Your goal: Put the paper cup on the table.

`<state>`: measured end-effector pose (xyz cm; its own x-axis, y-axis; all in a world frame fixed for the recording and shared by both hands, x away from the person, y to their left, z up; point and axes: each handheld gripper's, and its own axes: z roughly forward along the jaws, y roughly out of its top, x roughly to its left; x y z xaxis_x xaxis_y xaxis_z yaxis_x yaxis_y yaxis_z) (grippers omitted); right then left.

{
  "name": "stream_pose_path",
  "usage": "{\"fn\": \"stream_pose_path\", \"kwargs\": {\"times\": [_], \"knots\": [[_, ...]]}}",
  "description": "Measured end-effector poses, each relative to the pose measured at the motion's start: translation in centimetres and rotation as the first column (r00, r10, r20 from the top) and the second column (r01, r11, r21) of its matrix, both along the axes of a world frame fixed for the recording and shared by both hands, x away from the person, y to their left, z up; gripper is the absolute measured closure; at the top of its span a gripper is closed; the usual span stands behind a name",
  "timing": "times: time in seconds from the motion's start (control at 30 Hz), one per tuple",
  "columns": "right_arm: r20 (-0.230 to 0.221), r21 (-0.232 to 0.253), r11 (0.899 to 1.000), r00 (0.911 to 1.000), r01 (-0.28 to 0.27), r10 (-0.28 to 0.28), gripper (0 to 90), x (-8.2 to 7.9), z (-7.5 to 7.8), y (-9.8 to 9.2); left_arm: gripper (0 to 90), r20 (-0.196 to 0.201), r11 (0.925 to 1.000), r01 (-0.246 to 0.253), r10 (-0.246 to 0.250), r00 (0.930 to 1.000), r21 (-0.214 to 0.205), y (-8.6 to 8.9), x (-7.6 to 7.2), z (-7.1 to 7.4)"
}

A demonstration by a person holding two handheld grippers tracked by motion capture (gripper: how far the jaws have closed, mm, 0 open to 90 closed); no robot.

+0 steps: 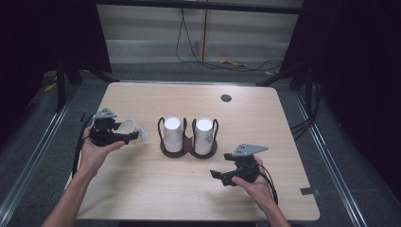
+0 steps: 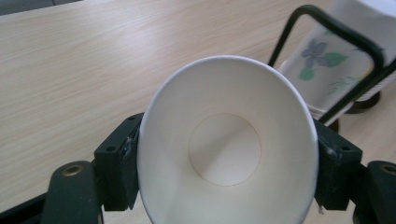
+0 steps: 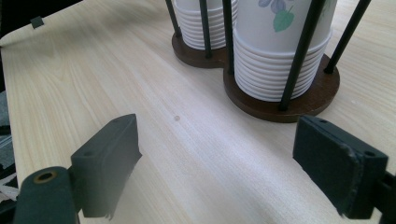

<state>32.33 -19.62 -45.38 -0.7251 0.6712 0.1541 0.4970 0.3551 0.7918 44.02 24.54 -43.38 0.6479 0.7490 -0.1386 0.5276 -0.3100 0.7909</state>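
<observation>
**High view: one paper cup in the left gripper, beside the two-stack holder**

High view shows the left gripper (image 1: 124, 136) clamped on a single white paper cup (image 1: 130, 128), carried on its side just left of the dark wooden two-ring cup holder with black wire uprights (image 1: 188, 150). The holder stands mid-surface on the pale wood-grain surface (image 1: 265, 113) with two stacks of white paper cups with a floral print (image 1: 173, 135) in it, mouths down. The right gripper (image 1: 218, 177) rests low near the front right of the surface, well apart from the holder.

In the left gripper view the cup (image 2: 229, 149) sits squarely between the black pads (image 2: 119, 163), rim toward the camera and slightly squeezed oval — the grip looks firm but near the limit for thin paper. In the right gripper view the jaws stand wide apart with nothing between them, and the holder's base (image 3: 280, 109) lies just ahead.

As I judge it, the step is carrying this cup clear of, or back to, the left stack. To do it well:

- Keep the squeeze light — more pressure could crease the wall.
- Turn the cup to match the stack before lowering it between the wire uprights.
- Let the free right gripper steady the holder's base if it threatens to slide.
</observation>
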Motion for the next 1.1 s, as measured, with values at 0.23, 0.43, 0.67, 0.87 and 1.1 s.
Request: {"fn": "stream_pose_path", "kwargs": {"times": [0.23, 0.43, 0.67, 0.87, 1.1], "knots": [[-0.004, -0.004, 1.0, 1.0, 0.002, -0.002, 14.4, 0.2, -0.1, 0.0, 25.0, -0.027, 0.9973, -0.018, 0.02, 0.9994, 0.071, 0.3, 1.2, -0.2], [0.002, -0.003, 1.0, 0.9999, 0.011, -0.011, 14.4, 0.2, 0.0, -0.2, 24.7, -0.055, 0.9902, -0.026, 0.033, 0.9979, 0.137, 0.2, 1.7, -1.1], [-0.002, -0.007, 1.0, 0.9999, 0.013, -0.013, 14.4, 0.1, -0.1, -0.3, 24.5, -0.073, 0.9818, -0.029, 0.044, 0.9964, 0.188, -0.1, 2.2, -1.8], [-0.001, -0.014, 1.0, 0.9999, 0.014, -0.014, 14.4, 0.1, -0.1, -0.3, 23.6, -0.072, 0.9821, -0.042, 0.057, 0.9958, 0.184, -0.4, 2.3, -2.0], [0.003, -0.019, 1.0, 0.9999, 0.011, -0.011, 14.4, 0.0, -0.2, -0.3, 22.5, -0.061, 0.9786, -0.034, 0.047, 0.997, 0.203, -0.5, 2.3, -2.1]]}}
